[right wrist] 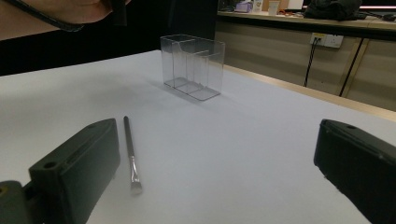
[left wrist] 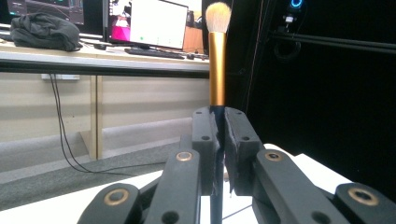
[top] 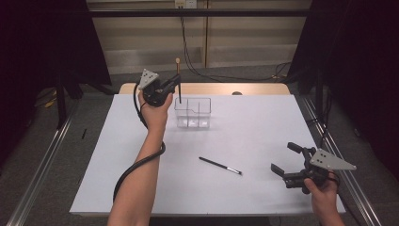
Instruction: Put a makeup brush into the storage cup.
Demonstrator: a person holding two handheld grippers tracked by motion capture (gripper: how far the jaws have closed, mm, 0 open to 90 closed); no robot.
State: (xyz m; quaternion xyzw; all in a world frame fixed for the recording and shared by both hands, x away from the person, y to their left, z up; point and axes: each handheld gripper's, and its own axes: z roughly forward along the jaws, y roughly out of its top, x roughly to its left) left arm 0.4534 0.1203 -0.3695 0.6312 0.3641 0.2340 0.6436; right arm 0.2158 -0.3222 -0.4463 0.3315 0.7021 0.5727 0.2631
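The left tool (top: 170,87) is raised above the far left part of the white bench (top: 263,117), held in the person's left hand (top: 154,110). Its jaws are pressed together on the dark handle of a makeup brush (top: 178,75), pinching it. The brush stands upright, gold ferrule and pale bristles on top, its lower end reaching down toward the left end of the clear organizer (top: 193,113). In the left gripper view the brush (left wrist: 217,60) rises straight out of the closed jaws, and its dark handle runs on below them.

The clear organizer stands on the far part of the bench, just right of the left hand. It is a see-through box split by inner walls into compartments, seen in the right gripper view as well (right wrist: 192,66). Whether the brush tip is already inside a compartment I cannot tell.

A second, thinner brush (top: 220,165) lies flat on the bench nearer the person, toward the middle, with its bristle end pointing right. In the right gripper view it (right wrist: 130,154) lies just beside the left jaw.

The right tool (top: 284,158) is at the near right corner of the bench, in the right hand (top: 322,188). Its jaws are spread wide with nothing between them.
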